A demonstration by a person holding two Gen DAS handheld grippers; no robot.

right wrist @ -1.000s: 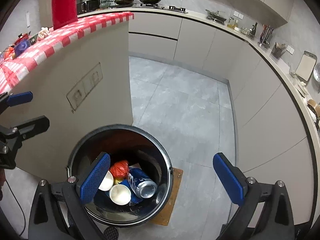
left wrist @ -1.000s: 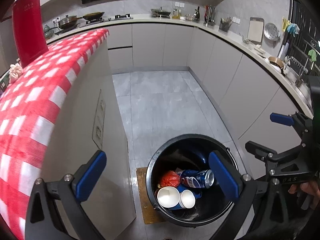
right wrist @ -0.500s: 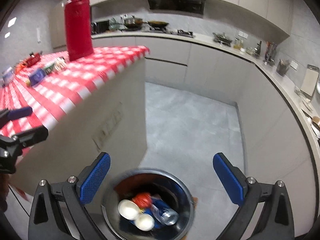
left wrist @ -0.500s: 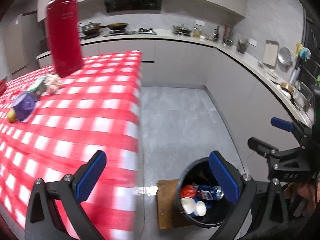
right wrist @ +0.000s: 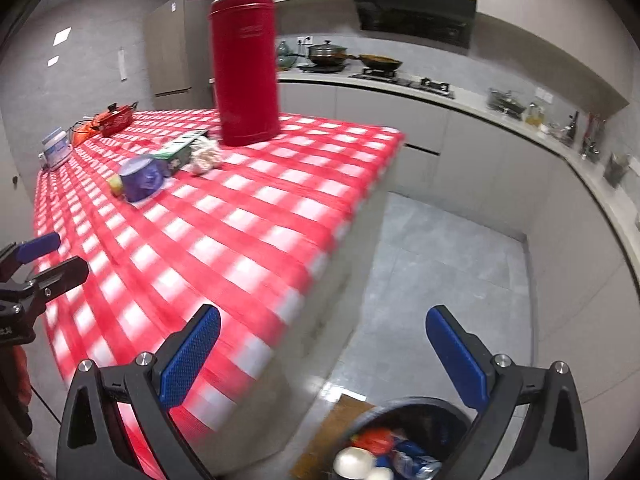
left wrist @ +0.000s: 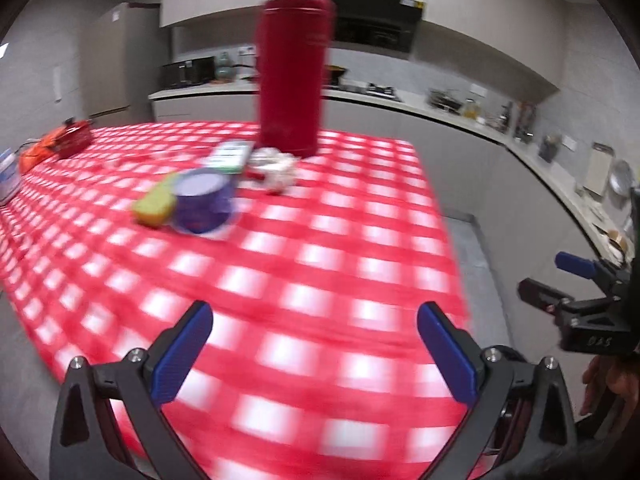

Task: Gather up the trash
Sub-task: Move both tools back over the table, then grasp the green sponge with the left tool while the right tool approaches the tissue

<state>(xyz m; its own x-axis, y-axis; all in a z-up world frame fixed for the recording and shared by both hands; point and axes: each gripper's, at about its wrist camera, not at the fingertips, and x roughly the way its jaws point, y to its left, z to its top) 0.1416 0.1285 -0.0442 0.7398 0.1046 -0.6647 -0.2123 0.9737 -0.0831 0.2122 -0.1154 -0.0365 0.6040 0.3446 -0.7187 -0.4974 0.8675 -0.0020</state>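
— Four or so bits of rubbish are left on the checked tablecloth [left wrist: 304, 280], as far as I can make out. How do you read it?

— Start with the big things. The table fills both views, and the red thermos [left wrist: 294, 60] stands at its far end; that is not trash, I judge. Down on the floor by the table's corner sits the black bin [right wrist: 404, 436], already holding white cups, a can and something red, so part of the job looks done.

— And what remains?

— Near the thermos: a purple cup [left wrist: 202, 202] on its side, a yellowish piece [left wrist: 154, 204] touching it, a green and white carton [left wrist: 230, 154] and a crumpled white wad [left wrist: 276, 168]. Blur hides finer detail.

— The grippers?

— The left gripper [left wrist: 316, 352] hangs over the near cloth, fingers wide apart and empty. The right gripper [right wrist: 320, 356] is the same, spread with nothing between, over the table edge and bin.
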